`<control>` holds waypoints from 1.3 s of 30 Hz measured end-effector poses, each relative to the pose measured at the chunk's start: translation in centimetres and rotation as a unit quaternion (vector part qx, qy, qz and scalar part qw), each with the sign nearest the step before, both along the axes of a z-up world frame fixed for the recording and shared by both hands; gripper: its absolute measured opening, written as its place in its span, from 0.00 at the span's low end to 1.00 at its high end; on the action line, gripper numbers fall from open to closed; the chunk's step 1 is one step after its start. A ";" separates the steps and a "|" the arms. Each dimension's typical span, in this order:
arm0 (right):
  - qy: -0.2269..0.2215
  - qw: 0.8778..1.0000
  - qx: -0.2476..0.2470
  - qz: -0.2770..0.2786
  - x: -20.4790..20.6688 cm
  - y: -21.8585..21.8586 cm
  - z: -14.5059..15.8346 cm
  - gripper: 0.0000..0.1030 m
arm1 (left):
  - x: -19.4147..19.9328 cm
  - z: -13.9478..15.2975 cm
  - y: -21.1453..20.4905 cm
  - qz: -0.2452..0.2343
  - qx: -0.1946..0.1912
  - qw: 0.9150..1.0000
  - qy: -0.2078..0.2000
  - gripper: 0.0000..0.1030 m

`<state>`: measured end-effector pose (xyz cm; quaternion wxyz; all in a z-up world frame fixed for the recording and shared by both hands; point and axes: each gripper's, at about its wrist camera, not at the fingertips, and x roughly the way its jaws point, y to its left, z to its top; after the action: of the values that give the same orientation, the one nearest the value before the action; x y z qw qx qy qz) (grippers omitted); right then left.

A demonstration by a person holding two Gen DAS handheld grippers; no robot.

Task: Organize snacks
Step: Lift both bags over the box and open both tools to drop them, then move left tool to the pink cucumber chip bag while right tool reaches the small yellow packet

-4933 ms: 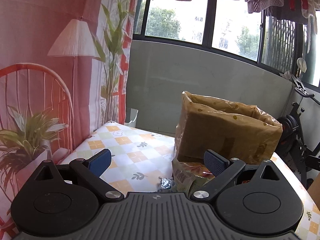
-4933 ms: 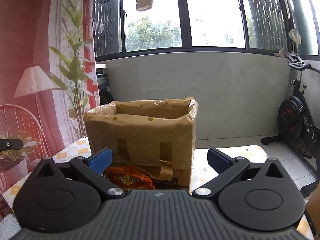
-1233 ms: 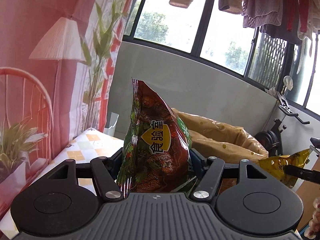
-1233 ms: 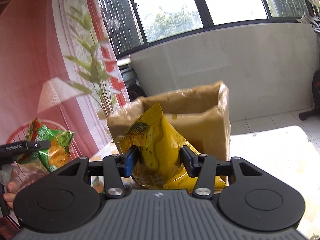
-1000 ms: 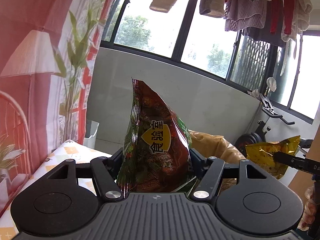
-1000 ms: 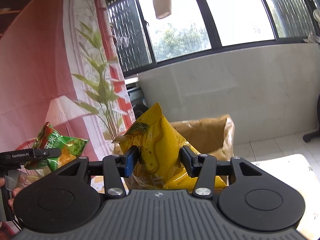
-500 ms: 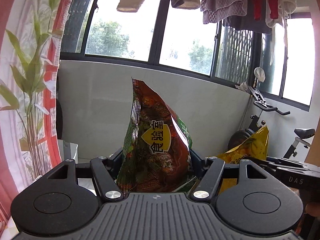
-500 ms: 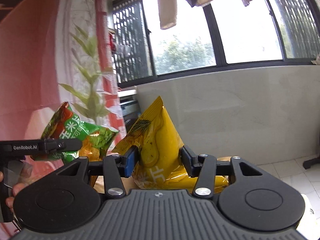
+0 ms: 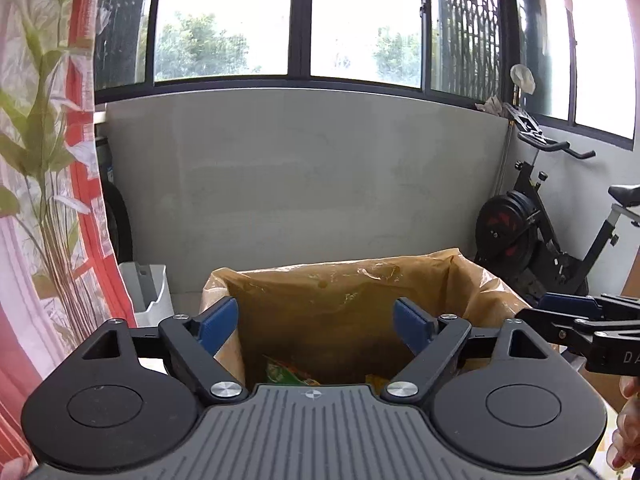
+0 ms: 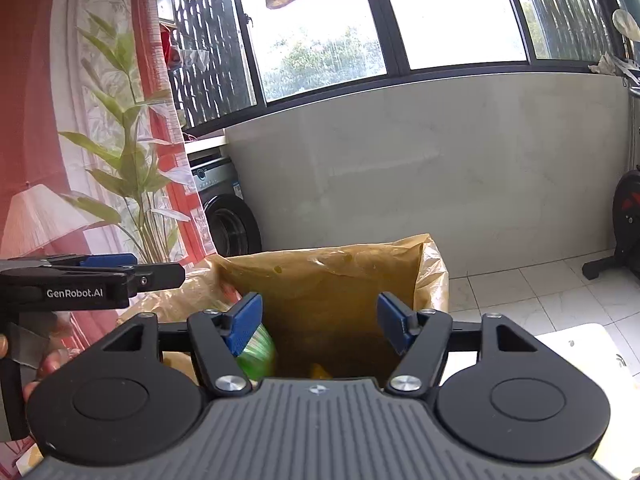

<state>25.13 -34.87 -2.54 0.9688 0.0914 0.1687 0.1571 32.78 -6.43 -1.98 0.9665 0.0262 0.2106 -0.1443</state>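
Cardboard box (image 9: 352, 304): brown, open-topped, lined with a yellowish plastic film; serving as the landmark for every entry below.

Left gripper (image 9: 316, 322): hovering just above the near rim of the box, pointing down into it. Its jaws are opening, blue pads standing wide apart, with nothing between them.

Right gripper (image 10: 320, 322): hanging over the same box, beside the left one. Its jaws are likewise opening, pads apart and gripping nothing.

Green snack bag (image 9: 290, 372): lying at the bottom of the box, partly hidden by the left gripper's body; showing blurred in the right wrist view, so possibly in motion.

Yellow snack bag (image 10: 320, 371): sitting low inside the box, right of the green one, only a sliver showing.

Exercise bike (image 9: 536, 216): standing on the floor behind and to the right of the box.

Washing machine (image 10: 224, 212): standing behind and left of the box, against the wall.
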 end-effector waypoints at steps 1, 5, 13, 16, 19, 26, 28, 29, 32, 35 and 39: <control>-0.003 1.000 0.001 0.001 -0.4 -0.2 0.1 0.65 | -0.2 0.2 0.8 0.007 -0.013 1.000 0.007 0.84; -0.020 1.000 0.005 0.012 -2.4 -0.8 0.3 0.71 | -2.2 0.8 4.1 0.023 -0.044 0.999 0.020 0.84; -0.041 0.998 -0.024 0.047 -6.8 -2.0 -2.0 0.74 | -8.7 0.6 9.2 0.051 -0.049 0.997 0.013 0.85; -0.041 0.997 -0.030 0.050 -8.0 -2.4 -3.4 0.74 | -10.6 -0.6 10.5 0.073 -0.052 0.996 0.018 0.85; -0.031 0.998 -0.042 0.038 -9.0 -2.7 -5.5 0.74 | -12.0 -2.7 11.3 0.095 -0.055 0.994 0.025 0.85; 0.035 0.998 -0.049 -0.009 -9.9 -3.9 -11.3 0.74 | -13.8 -7.0 11.7 0.133 -0.066 0.988 0.045 0.85; 0.062 0.996 -0.055 -0.010 -10.2 -3.9 -13.2 0.74 | -14.1 -8.0 11.4 0.137 -0.064 0.987 0.052 0.85; 0.079 0.995 -0.060 -0.011 -10.2 -3.8 -14.2 0.74 | -14.2 -8.4 11.4 0.141 -0.063 0.986 0.056 0.85; 0.112 0.991 -0.071 -0.030 -10.6 -3.6 -16.4 0.74 | -14.4 -9.4 11.4 0.149 -0.059 0.985 0.068 0.85; 0.136 0.987 -0.079 -0.045 -10.4 -3.5 -17.7 0.74 | -14.4 -10.0 11.5 0.156 -0.056 0.983 0.078 0.85; 0.159 0.981 -0.100 -0.056 -9.7 -3.4 -18.9 0.74 | -14.7 -10.5 11.6 0.163 -0.053 0.982 0.081 0.85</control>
<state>15.38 -38.22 -21.41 0.9411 0.0275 0.3300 0.0680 18.07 5.15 -12.44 0.9568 -0.0712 0.2819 0.0028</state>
